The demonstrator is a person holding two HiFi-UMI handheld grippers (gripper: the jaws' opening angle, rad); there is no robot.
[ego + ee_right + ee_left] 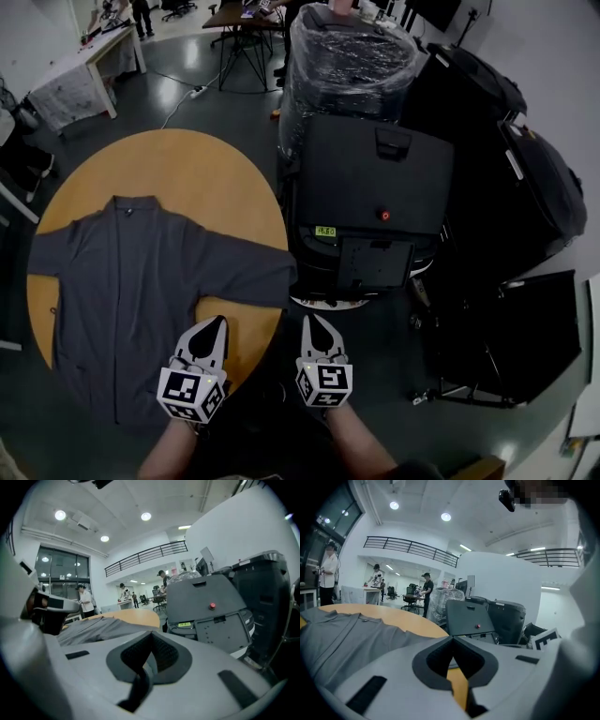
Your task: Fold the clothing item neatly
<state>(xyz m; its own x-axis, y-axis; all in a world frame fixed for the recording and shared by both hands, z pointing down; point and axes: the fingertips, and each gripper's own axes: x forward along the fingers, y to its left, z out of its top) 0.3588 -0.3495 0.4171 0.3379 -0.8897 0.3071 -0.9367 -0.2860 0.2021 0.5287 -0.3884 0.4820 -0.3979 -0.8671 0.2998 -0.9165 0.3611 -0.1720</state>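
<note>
A grey long-sleeved shirt (131,281) lies spread flat on the round wooden table (187,159), collar at the far side, sleeves out to left and right. It also shows in the left gripper view as the shirt (342,634) and in the right gripper view as the shirt (98,627). My left gripper (217,322) hovers shut and empty over the table's near right edge, just below the right sleeve. Off the table's right edge my right gripper (307,320) is shut with nothing in it.
A large black machine (370,202) with a red button stands close to the table's right side, with a plastic-wrapped stack (347,56) behind it and black cases (525,187) further right. People stand at desks (375,581) in the background.
</note>
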